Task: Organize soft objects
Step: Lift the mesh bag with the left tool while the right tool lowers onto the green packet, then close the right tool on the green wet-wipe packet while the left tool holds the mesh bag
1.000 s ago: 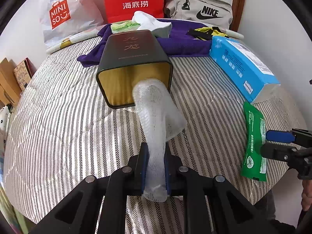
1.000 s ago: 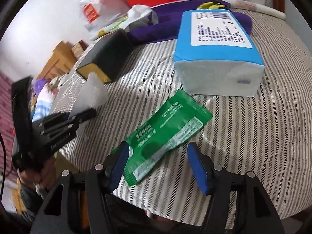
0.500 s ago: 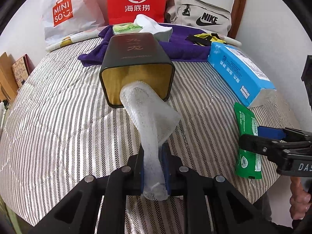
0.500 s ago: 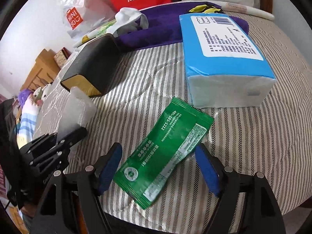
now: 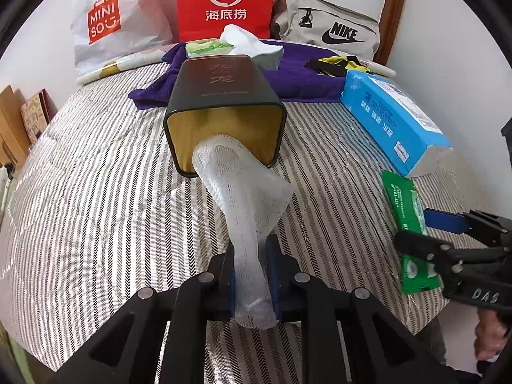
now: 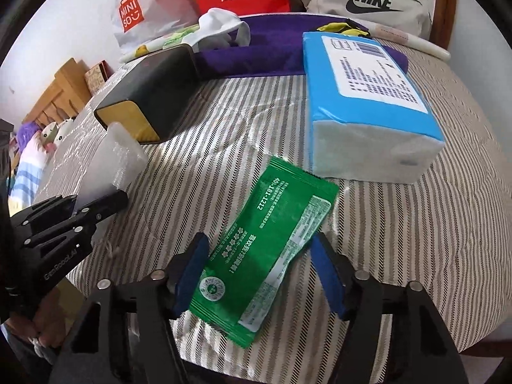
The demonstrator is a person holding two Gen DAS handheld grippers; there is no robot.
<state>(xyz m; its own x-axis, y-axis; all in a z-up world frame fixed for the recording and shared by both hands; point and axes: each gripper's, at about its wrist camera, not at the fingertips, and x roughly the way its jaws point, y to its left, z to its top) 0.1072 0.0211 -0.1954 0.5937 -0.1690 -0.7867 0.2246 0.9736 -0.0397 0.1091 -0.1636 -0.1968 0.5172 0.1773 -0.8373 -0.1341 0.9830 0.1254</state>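
My left gripper [image 5: 251, 249] is shut on a white foam-net sleeve [image 5: 243, 185]. The sleeve's far end reaches into the mouth of a black tin [image 5: 224, 83] with a gold inside, which lies on its side on the striped bed cover [image 5: 96, 192]. A green packet [image 6: 268, 246] lies flat near the bed's front edge. My right gripper [image 6: 259, 243] straddles its near half and its jaws are closing, the left pad at the packet's edge, the right pad still apart from it. In the left wrist view the right gripper [image 5: 425, 227] sits over the packet [image 5: 406, 208].
A blue tissue pack [image 6: 368, 96] lies just beyond the packet. A purple towel [image 5: 300, 80], a white sock [image 5: 243, 41], a red paper bag [image 5: 224, 3], a Miniso bag [image 5: 108, 25] and a Nike bag [image 5: 332, 28] crowd the far end. The bed edge runs just below my grippers.
The right gripper's jaws widened, then narrowed around the green packet, which now lies further in between them. The left gripper keeps its hold on the sleeve in place.
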